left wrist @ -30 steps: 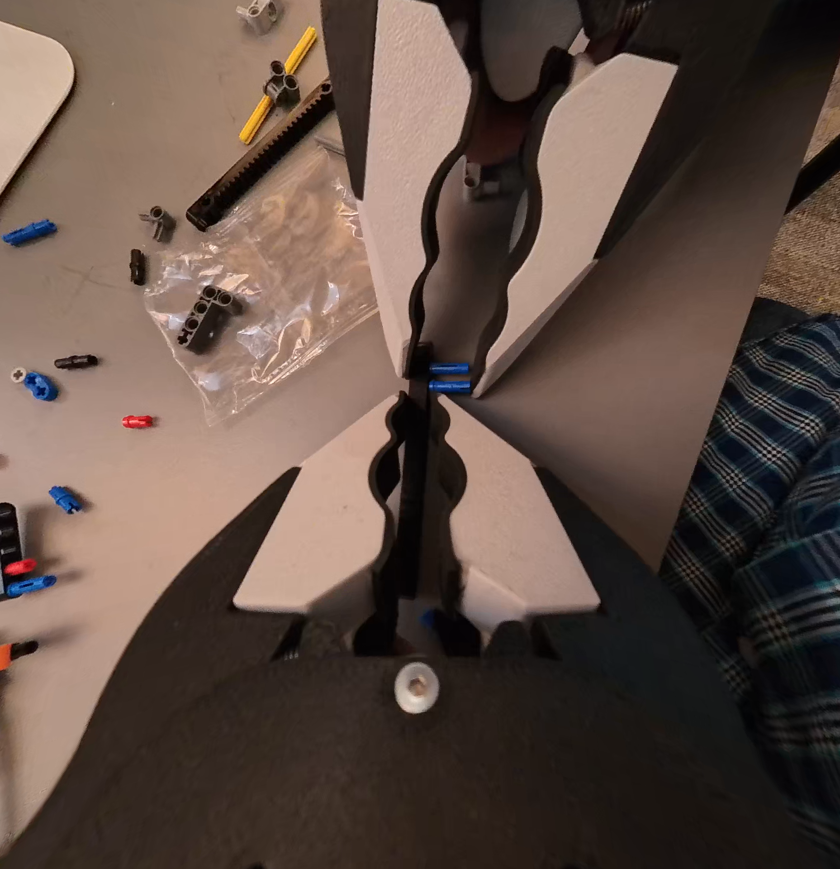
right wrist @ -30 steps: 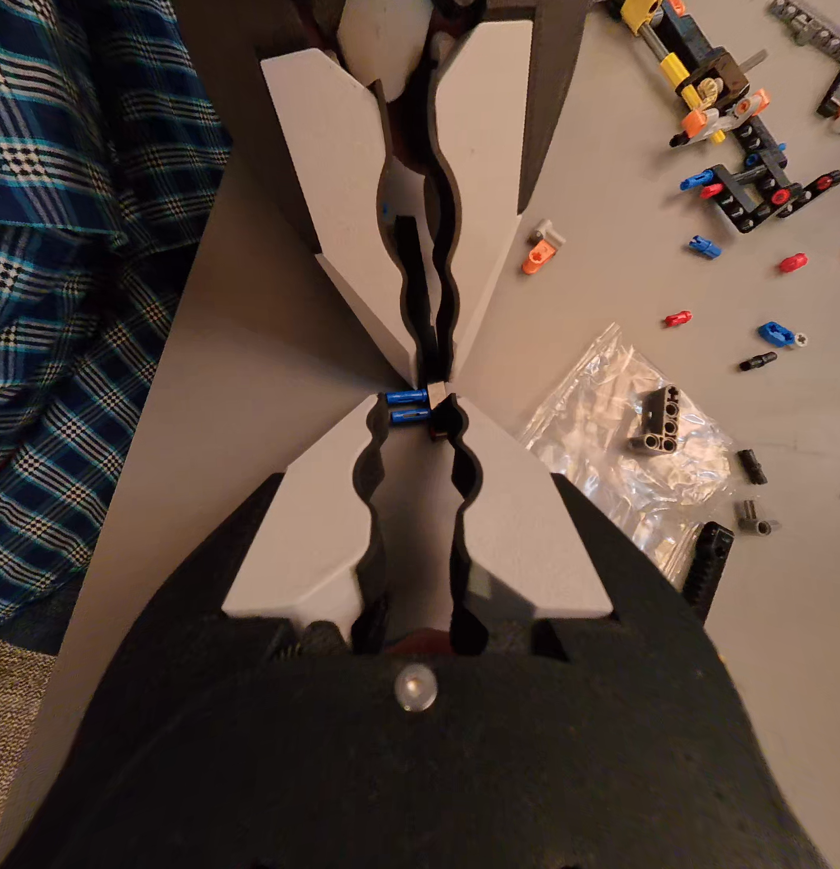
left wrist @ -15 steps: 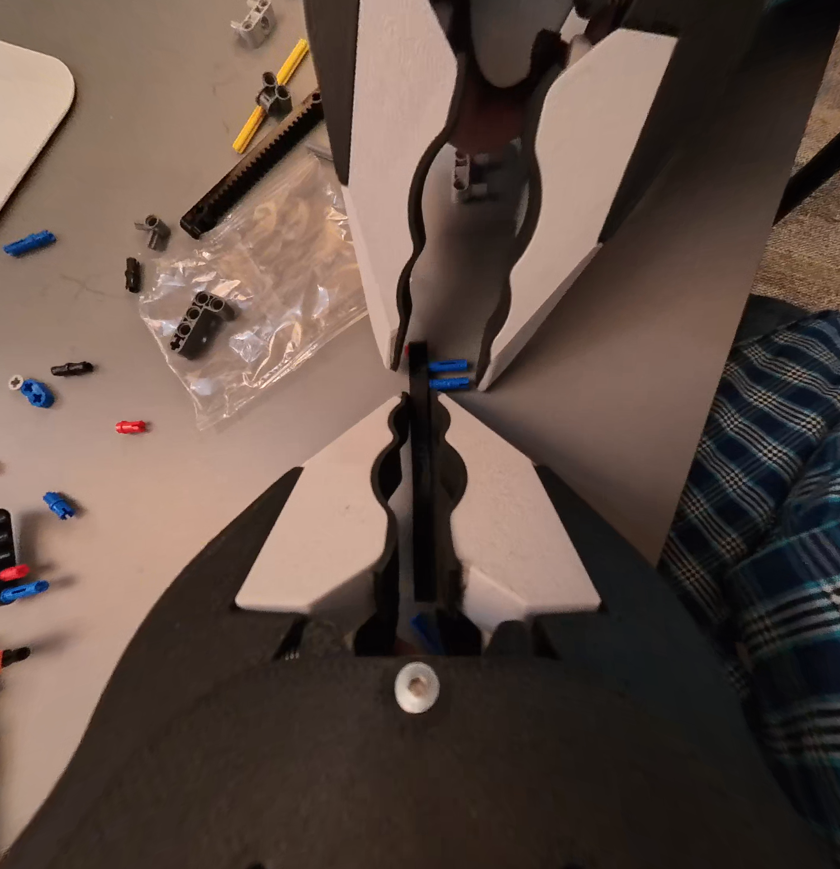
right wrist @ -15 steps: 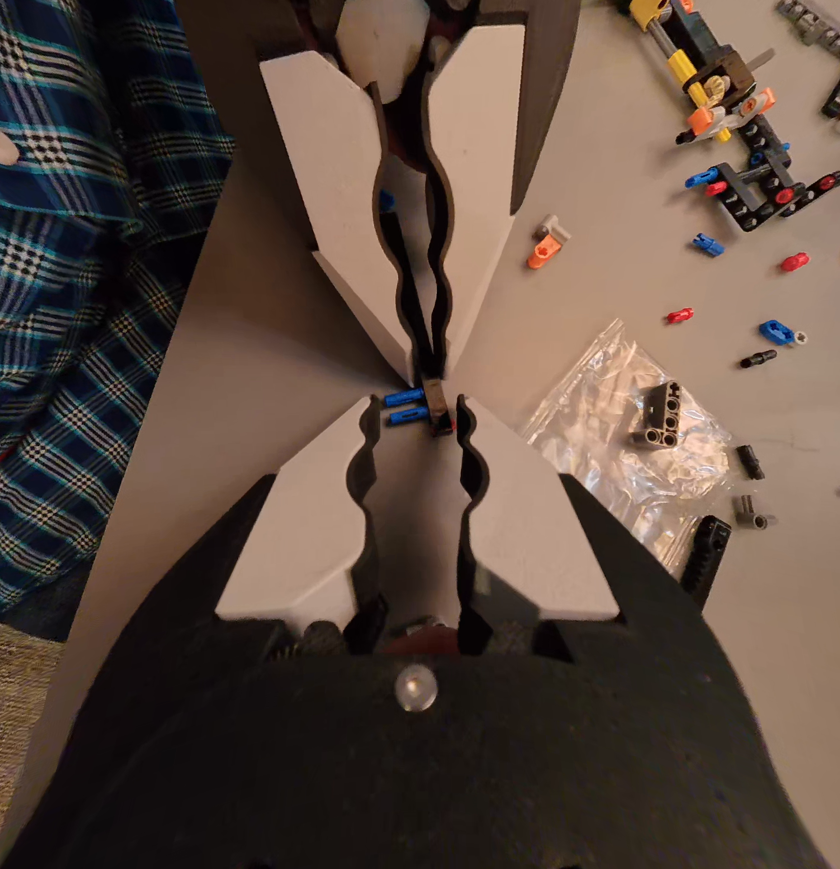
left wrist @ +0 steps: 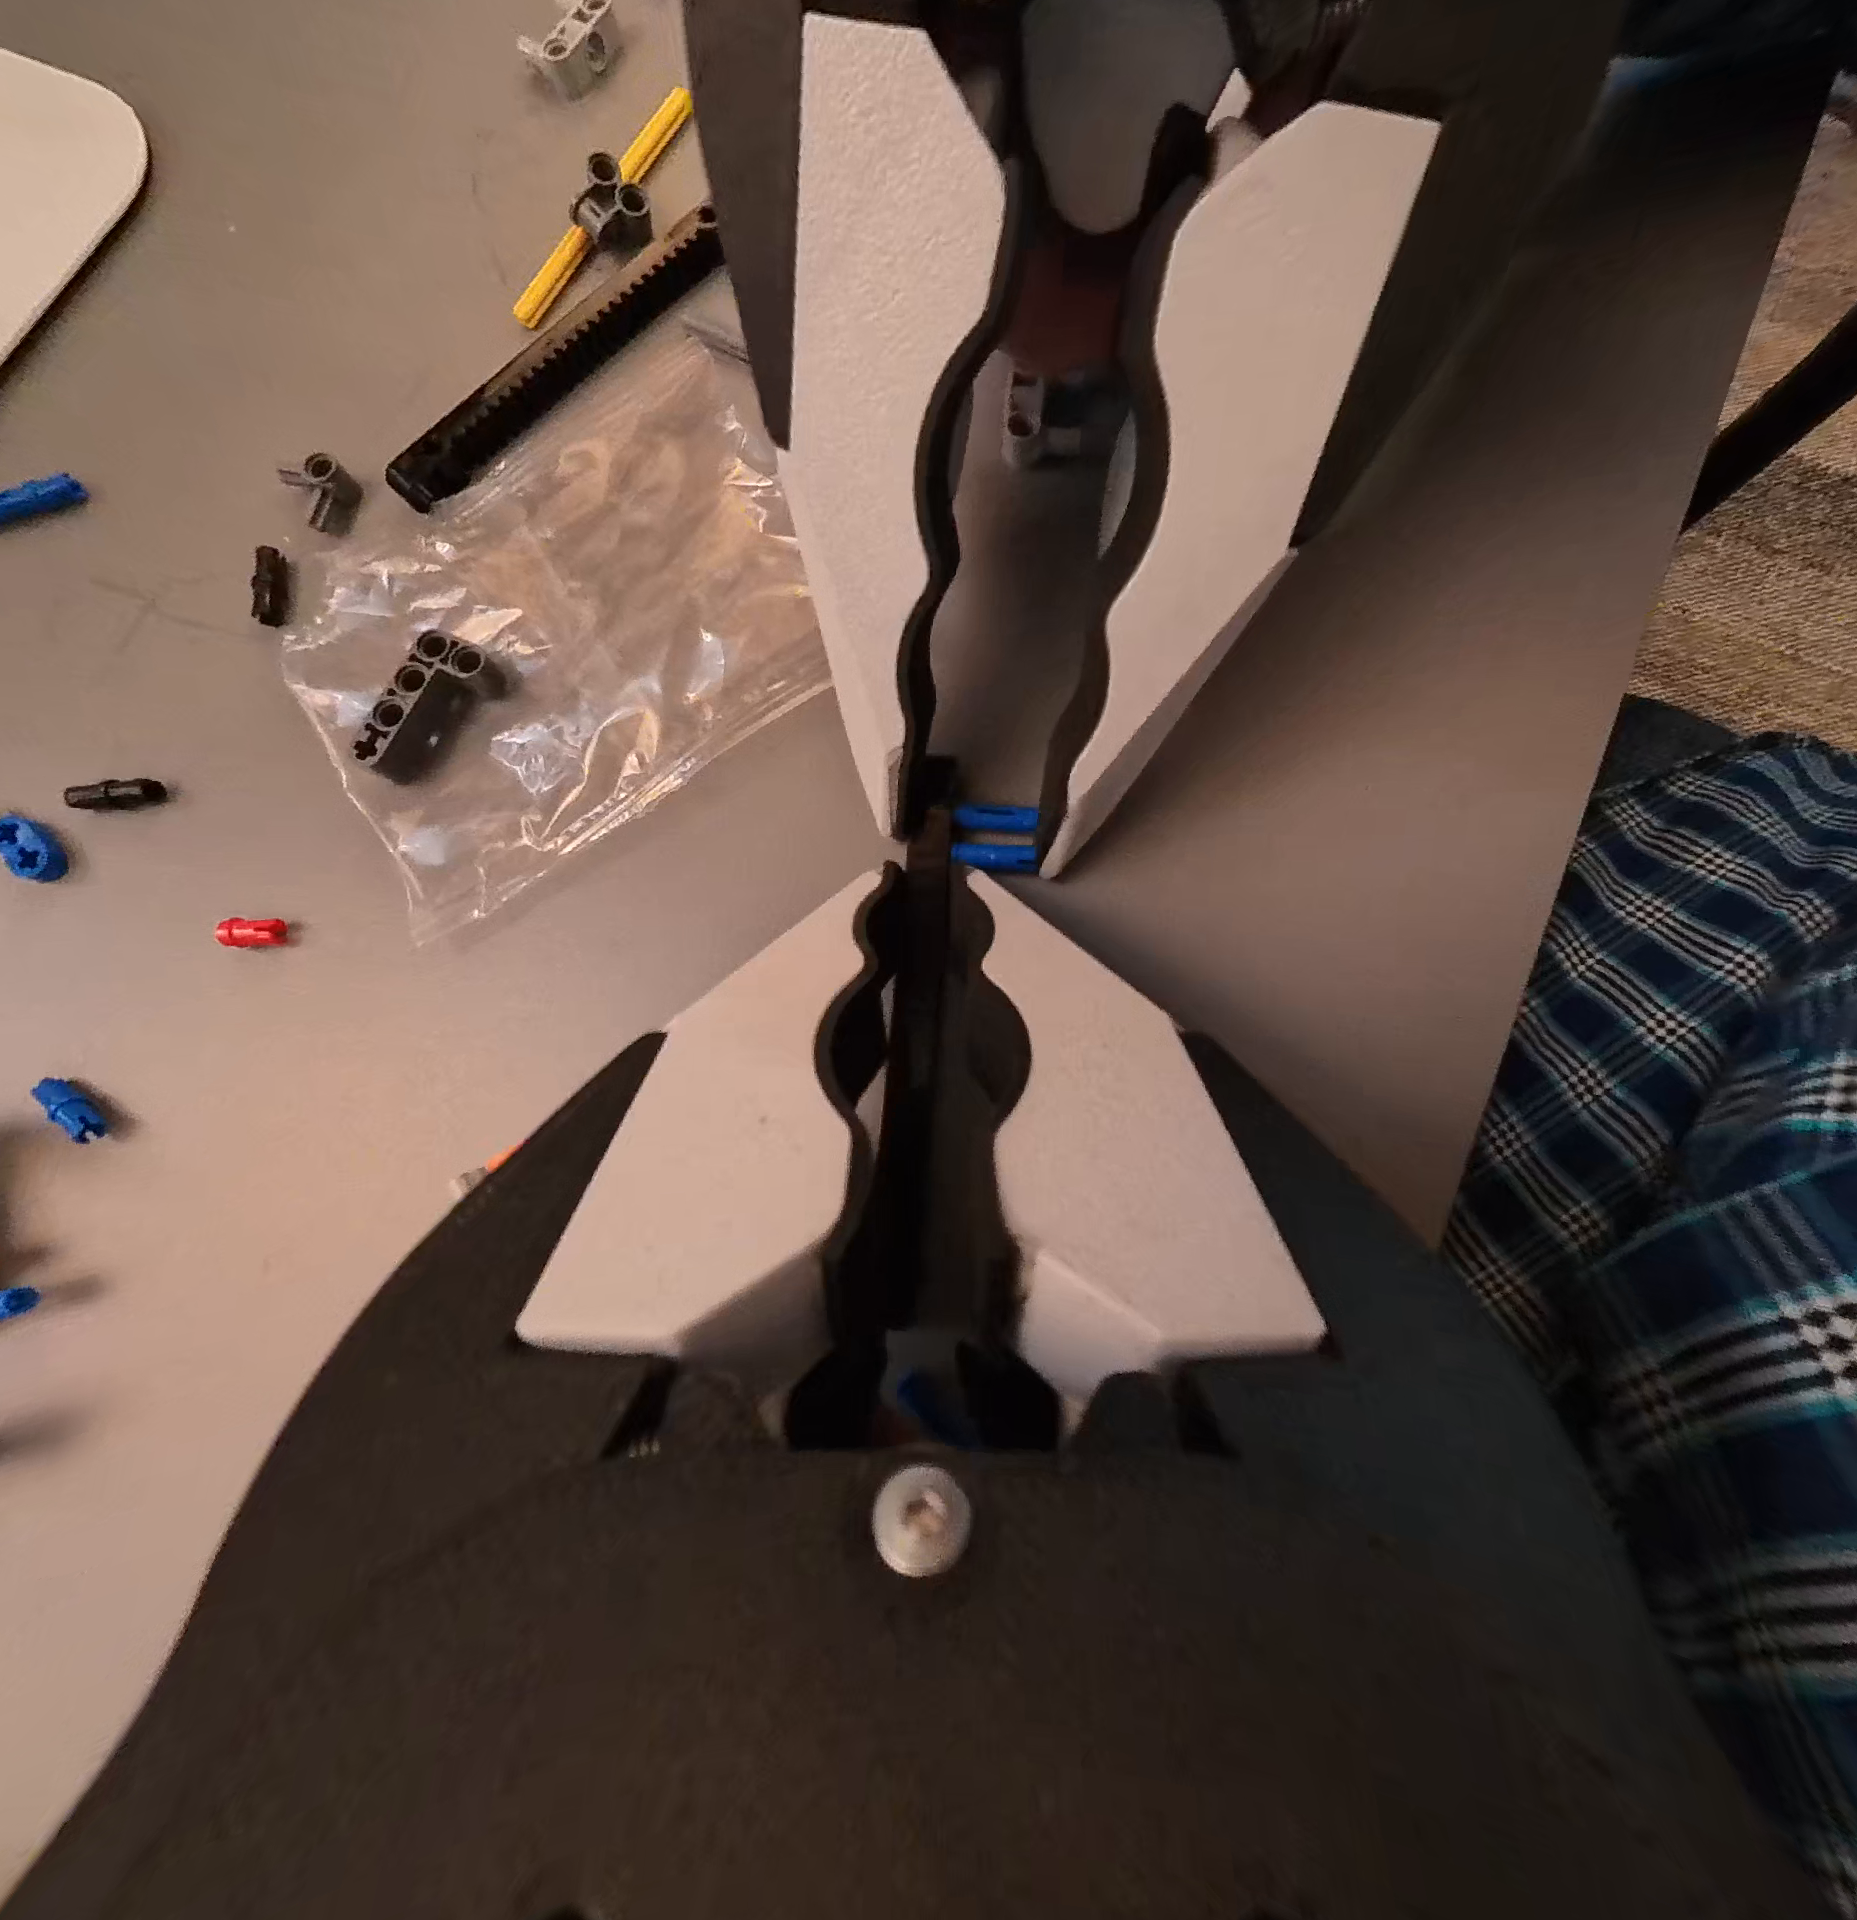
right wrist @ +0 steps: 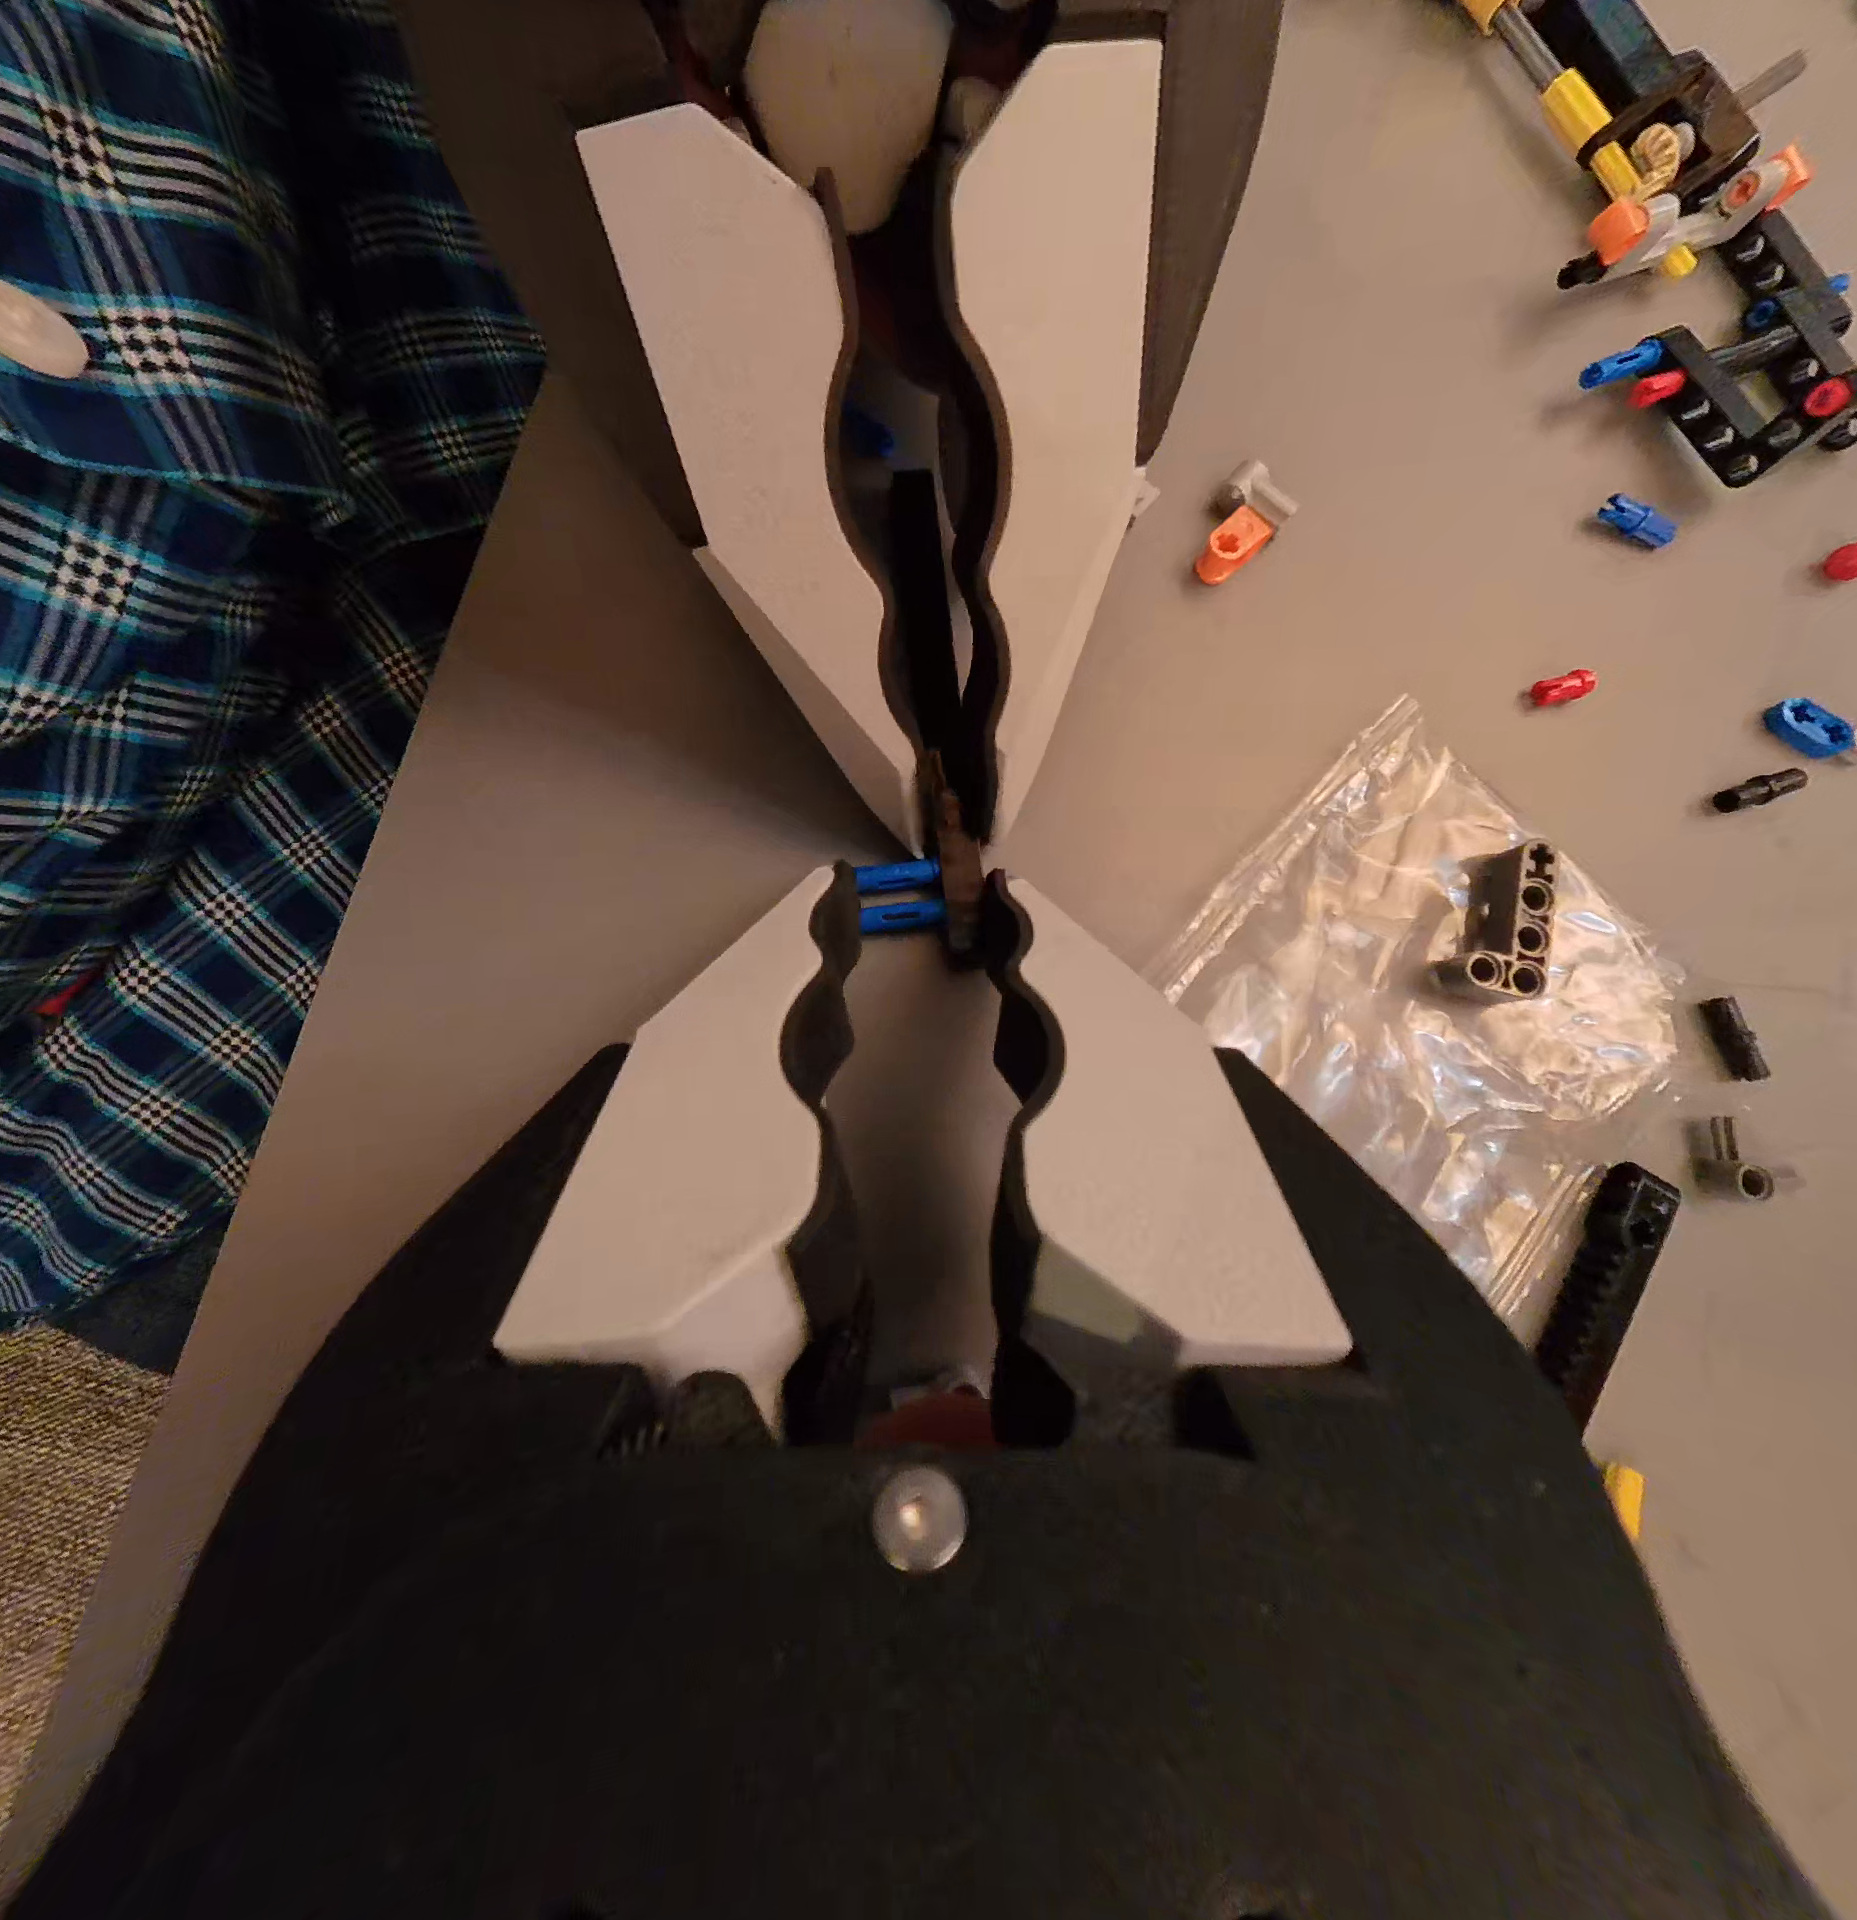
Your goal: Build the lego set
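Between the two grippers, tip to tip above the grey table point(left wrist: 1267, 987), sat a thin black beam point(left wrist: 929, 1039) with two blue pins point(left wrist: 995, 836) sticking out sideways near its far end.

Left wrist view: left gripper point(left wrist: 929, 883) was clamped shut on the black beam, which ran lengthwise down the narrow slot between its fingers. Right gripper point(left wrist: 991, 821) faced it from beyond the beam, jaws apart, blue pins spanning the gap at its tips. Left of the beam: clear plastic bag point(left wrist: 591, 644) with a dark grey angled piece point(left wrist: 420, 707) on it, black toothed rack point(left wrist: 550, 364), yellow axle point(left wrist: 602, 208), loose blue, red and black pins. Only this view showed the yellow axle and a pale rounded board point(left wrist: 30, 208) at far left.

Right wrist view: right gripper point(right wrist: 919, 894) stood partly open, gripping nothing clearly; one finger tip seemed to touch the black beam point(right wrist: 955, 894), the blue pins point(right wrist: 898, 896) pointed at the other. Left gripper point(right wrist: 955, 821) opposite, closed on the beam. Only here: the partly built black assembly point(right wrist: 1755, 343) far right of the beam, and an orange connector point(right wrist: 1230, 545). Plaid shirt point(right wrist: 155, 623) sat left of the beam, off the table edge.
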{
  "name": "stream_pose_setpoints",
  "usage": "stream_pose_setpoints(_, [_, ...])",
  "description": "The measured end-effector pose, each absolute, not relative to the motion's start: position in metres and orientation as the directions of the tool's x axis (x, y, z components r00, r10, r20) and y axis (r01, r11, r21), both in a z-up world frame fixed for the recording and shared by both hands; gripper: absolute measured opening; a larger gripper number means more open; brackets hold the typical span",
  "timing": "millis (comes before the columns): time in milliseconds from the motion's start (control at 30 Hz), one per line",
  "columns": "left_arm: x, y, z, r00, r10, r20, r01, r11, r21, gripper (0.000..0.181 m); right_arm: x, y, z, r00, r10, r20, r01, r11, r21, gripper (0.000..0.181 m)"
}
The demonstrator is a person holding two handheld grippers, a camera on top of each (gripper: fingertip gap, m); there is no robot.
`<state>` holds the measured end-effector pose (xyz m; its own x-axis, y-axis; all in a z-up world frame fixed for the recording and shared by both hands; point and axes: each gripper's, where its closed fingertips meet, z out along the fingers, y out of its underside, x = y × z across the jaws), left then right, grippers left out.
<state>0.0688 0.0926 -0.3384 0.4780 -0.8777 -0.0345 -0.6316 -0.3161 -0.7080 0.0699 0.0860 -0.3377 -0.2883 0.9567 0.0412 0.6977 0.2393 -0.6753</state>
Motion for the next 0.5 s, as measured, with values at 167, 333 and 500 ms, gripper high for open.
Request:
stream_pose_setpoints(167, [0.068,0.093,-0.338,0.479,-0.877,-0.048,-0.632,-0.306,-0.712,0.006,0.069,0.086,-0.337,-0.278,0.960,0.037,0.703,0.229,-0.673,0.022])
stream_pose_setpoints(333, [0.068,0.096,-0.338,0.487,-0.870,-0.069,-0.641,-0.303,-0.705,0.007,0.070,0.091,-0.335,-0.244,0.968,0.064,0.701,0.222,-0.678,0.028])
stream_pose_setpoints(500, [0.063,0.096,-0.336,0.498,-0.864,-0.075,-0.647,-0.312,-0.696,0.017,0.075,0.096,-0.333,-0.214,0.974,0.072,0.710,0.206,-0.673,0.031])
